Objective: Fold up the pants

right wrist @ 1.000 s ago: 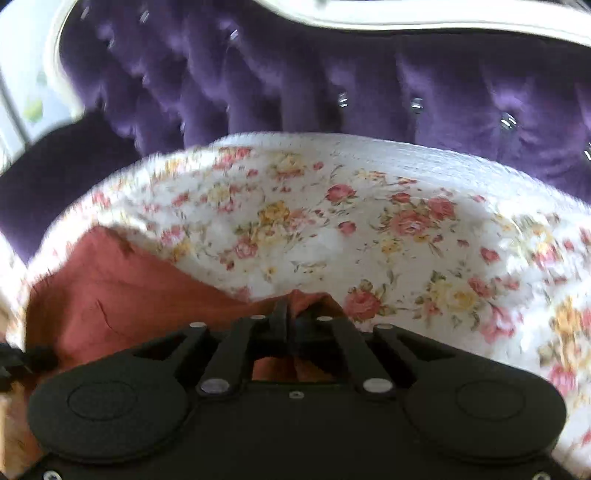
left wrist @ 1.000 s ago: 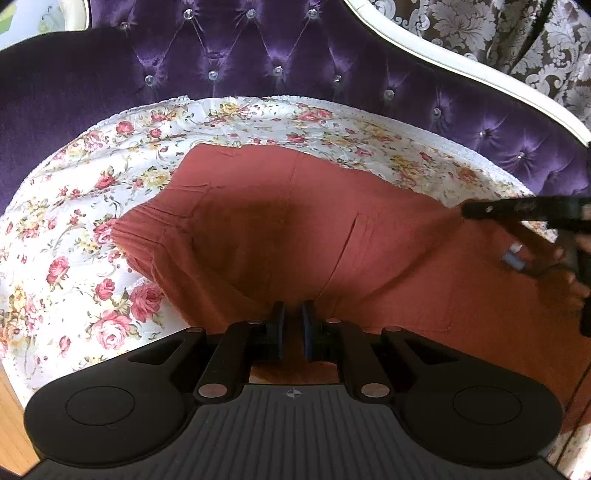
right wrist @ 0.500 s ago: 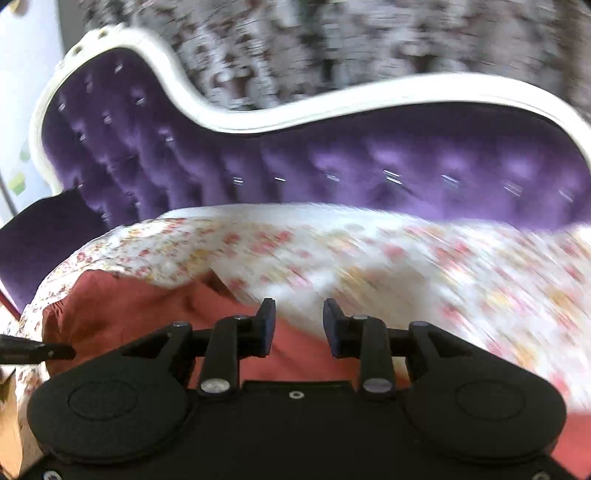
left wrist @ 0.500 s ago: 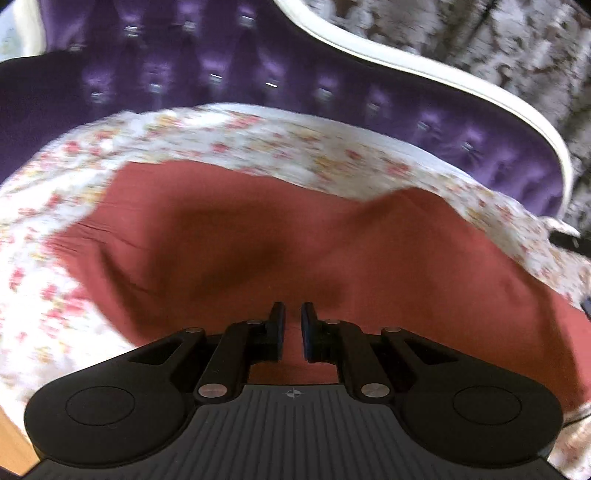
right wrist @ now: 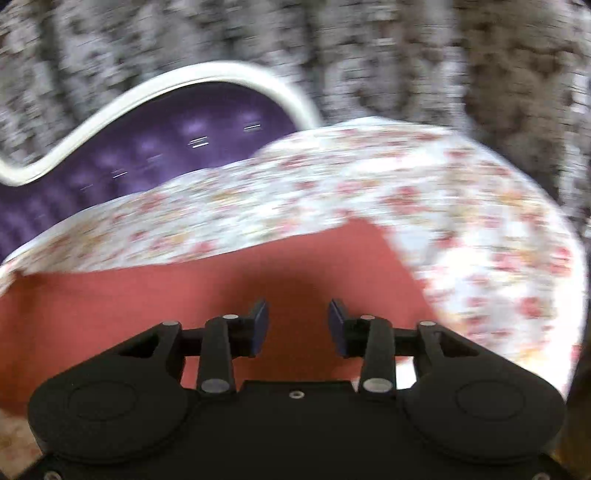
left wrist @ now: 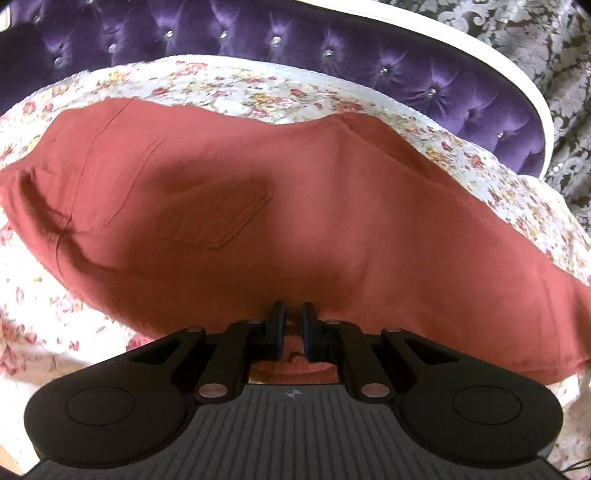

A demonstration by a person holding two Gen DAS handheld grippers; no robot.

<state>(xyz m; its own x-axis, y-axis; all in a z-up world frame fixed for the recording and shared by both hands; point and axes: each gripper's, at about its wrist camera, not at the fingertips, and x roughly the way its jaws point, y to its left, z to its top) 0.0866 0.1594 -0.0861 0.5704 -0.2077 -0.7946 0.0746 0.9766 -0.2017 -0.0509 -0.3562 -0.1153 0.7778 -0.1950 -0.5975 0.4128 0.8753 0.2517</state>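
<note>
Since a second ago the right gripper [right wrist: 297, 325] has let go of the pants [left wrist: 295, 229] and now hovers above them, jaws apart. Left gripper [left wrist: 293, 328] stays clamped on their near edge; they lie spread on the floral sheet [left wrist: 236, 79].

You have the pants [left wrist: 314, 206] lying spread on the bedsheet [left wrist: 229, 83], with the headboard [left wrist: 332, 48] behind and the curtain [left wrist: 535, 33] beyond it.
</note>
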